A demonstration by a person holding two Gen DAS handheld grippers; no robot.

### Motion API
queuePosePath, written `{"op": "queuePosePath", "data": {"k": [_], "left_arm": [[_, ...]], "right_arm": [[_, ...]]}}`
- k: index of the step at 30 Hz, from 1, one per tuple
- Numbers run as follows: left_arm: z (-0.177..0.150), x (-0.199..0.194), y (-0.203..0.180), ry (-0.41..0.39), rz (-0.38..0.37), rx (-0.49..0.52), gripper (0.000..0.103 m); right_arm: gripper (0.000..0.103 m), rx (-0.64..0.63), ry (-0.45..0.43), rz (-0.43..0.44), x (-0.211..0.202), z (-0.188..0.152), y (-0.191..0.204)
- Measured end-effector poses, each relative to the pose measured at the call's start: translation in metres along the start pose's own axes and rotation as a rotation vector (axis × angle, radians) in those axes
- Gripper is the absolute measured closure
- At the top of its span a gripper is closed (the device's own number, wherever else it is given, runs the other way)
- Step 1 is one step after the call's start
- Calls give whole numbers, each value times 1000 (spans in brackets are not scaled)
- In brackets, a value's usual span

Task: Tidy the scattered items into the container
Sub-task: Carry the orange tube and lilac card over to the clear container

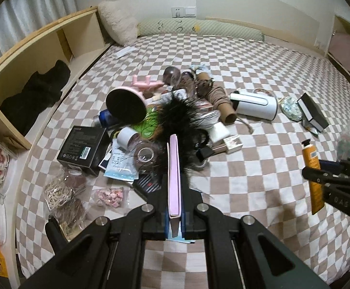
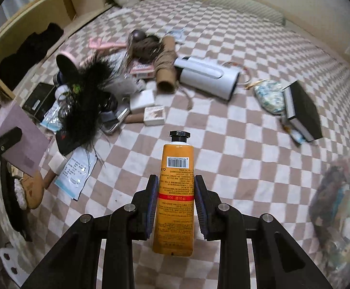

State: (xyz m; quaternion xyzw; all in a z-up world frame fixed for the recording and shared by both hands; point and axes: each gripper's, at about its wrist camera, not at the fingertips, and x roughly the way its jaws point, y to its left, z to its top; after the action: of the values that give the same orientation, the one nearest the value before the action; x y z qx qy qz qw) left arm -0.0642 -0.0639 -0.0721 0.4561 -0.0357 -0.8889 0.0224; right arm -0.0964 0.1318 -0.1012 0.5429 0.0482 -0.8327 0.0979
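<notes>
My left gripper [image 1: 174, 207] is shut on a thin pink booklet [image 1: 174, 175], held edge-on above the checkered bed; the booklet also shows in the right wrist view [image 2: 18, 142]. My right gripper [image 2: 175, 192] is shut on an orange tube with a black cap [image 2: 176, 192], held above the bed; the tube also shows at the right of the left wrist view [image 1: 313, 173]. A pile of scattered items lies mid-bed: a black feather tuft [image 1: 179, 118], a white cylinder appliance [image 1: 254, 104], cardboard tubes [image 2: 166, 72], a black box [image 1: 83, 145]. No container is clearly in view.
A wooden shelf [image 1: 42, 55] with dark cloth runs along the bed's left side. A black-and-white box [image 2: 302, 110] and a patterned pouch [image 2: 270, 98] lie at the right. Pillows [image 1: 119, 24] sit at the headboard. Bags of small items [image 1: 61, 192] lie at the left.
</notes>
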Motion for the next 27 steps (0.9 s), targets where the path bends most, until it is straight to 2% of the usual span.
{"op": "queuePosePath", "data": {"k": [7, 21, 27], "left_arm": [[6, -20, -16, -58, -12, -6, 96], [21, -52, -53, -130, -96, -35, 96], [31, -59, -75, -154, -134, -29, 96]], "right_arm": [[73, 31, -107, -28, -39, -1, -25], [73, 67, -275, -73, -102, -14, -66], [73, 105, -320, -98, -122, -18, -91]]}}
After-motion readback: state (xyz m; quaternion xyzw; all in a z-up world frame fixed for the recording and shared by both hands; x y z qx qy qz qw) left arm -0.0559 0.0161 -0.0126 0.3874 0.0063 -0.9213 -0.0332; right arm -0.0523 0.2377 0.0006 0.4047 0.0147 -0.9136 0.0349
